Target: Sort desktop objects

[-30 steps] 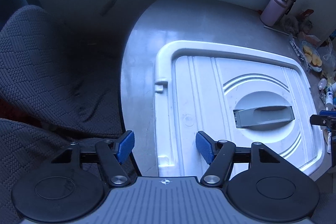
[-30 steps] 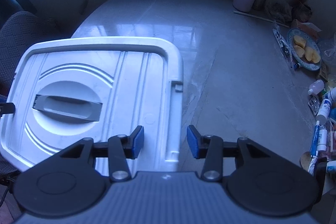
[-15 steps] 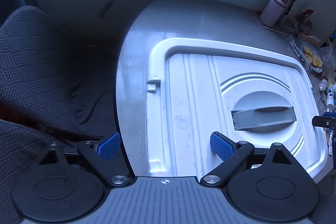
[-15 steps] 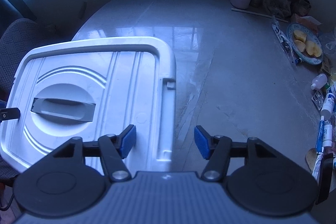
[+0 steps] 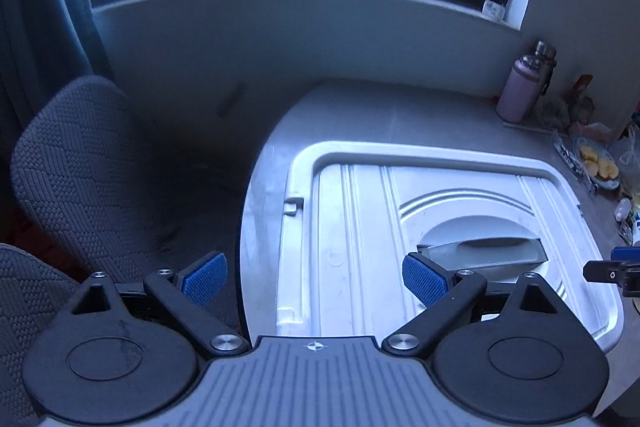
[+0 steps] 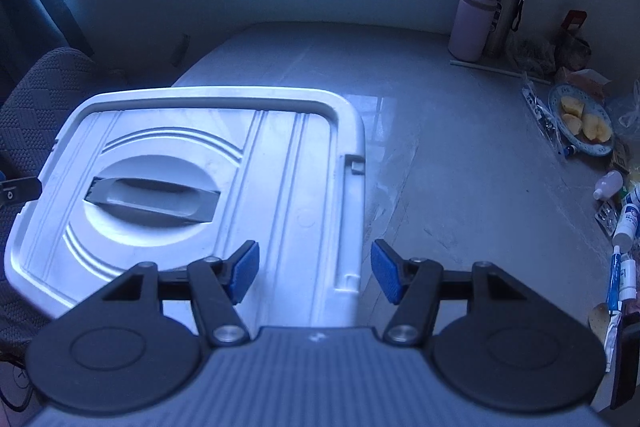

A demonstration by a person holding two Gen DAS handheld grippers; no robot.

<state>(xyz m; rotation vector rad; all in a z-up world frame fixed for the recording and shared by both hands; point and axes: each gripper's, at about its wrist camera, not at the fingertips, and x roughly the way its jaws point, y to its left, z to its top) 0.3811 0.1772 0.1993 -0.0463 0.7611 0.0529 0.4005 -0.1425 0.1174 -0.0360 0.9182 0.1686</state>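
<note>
A white plastic storage box lid (image 5: 360, 227) with a grey recessed handle (image 5: 480, 251) lies on the left end of the grey table (image 6: 460, 187). My left gripper (image 5: 314, 283) stands wide open above the lid's left rim, and its pads touch nothing. At the other side, the right gripper (image 6: 315, 275) hovers over the right rim of the lid (image 6: 280, 167). Its jaws are opening and the pads press on nothing. Each view catches the tip of the opposite gripper at the lid's far side.
A dark woven chair (image 5: 80, 167) stands left of the table. At the back right are a pink flask (image 6: 472, 23) and a steel flask (image 6: 506, 7). A plate of apple slices (image 6: 582, 121) and several tubes and small bottles (image 6: 624, 227) crowd the right edge.
Both grippers have opened, the left one far wider. Both views have tilted up, so the window now shows, and the lid sits lower in each view.
</note>
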